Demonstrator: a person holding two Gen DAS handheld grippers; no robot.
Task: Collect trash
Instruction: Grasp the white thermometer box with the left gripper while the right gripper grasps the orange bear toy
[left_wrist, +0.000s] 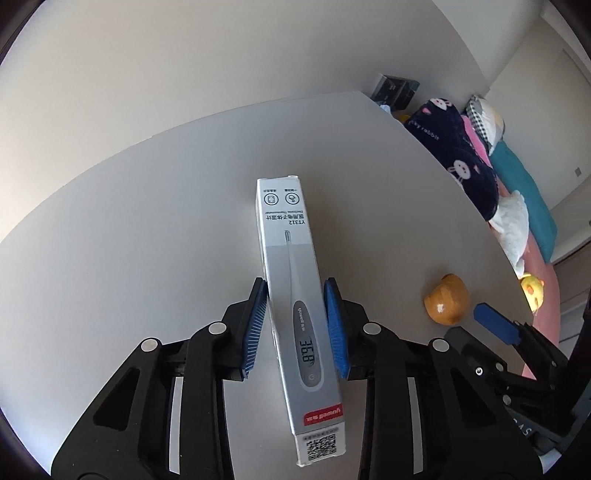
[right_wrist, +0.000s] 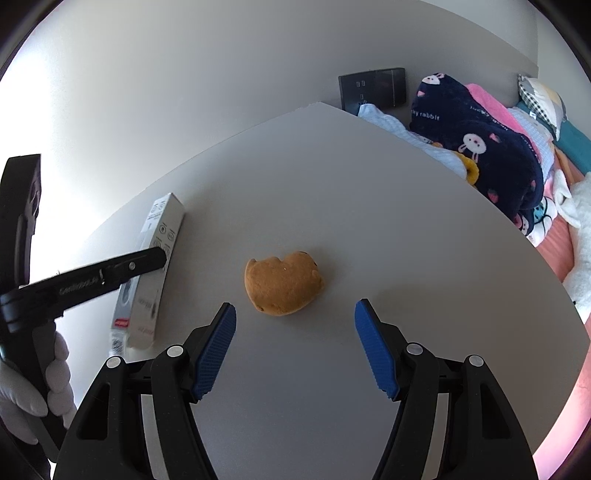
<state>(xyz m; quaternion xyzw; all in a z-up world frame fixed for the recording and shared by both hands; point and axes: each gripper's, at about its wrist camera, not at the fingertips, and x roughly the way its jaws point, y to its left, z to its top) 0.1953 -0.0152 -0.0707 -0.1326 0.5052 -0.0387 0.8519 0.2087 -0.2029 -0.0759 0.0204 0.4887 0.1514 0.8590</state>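
the pale grey worktop (left_wrist: 147, 229) filled most of both views, with a white wall (left_wrist: 184, 66) behind it across the upper part of each frame. along the right edge of both frames lay a bed (left_wrist: 546, 295) heaped with a dark blue rabbit-print blanket (right_wrist: 480, 147) and other bedding. a dark wall panel (right_wrist: 373, 88) sat at the upper middle of the right wrist view, behind the worktop's far corner.

in the centre of the left wrist view, a long white and grey thermometer box (left_wrist: 295, 295) ran from mid-frame down to the lower edge. the left gripper (left_wrist: 295, 328) had its blue fingers (left_wrist: 255, 332) closed against the box's two long sides, gripping it. in the right wrist view the same box appeared at the left, one end tilted up off the worktop, with a gloved hand (right_wrist: 33, 387) on the handle at the lower left.

the right gripper (right_wrist: 295, 343) stood at the bottom of its own view, fingers (right_wrist: 216, 350) apart and holding nothing. just beyond them, at mid-frame, a small orange-brown bear-shaped toy (right_wrist: 282, 286) lay on the worktop, clear of both fingers.
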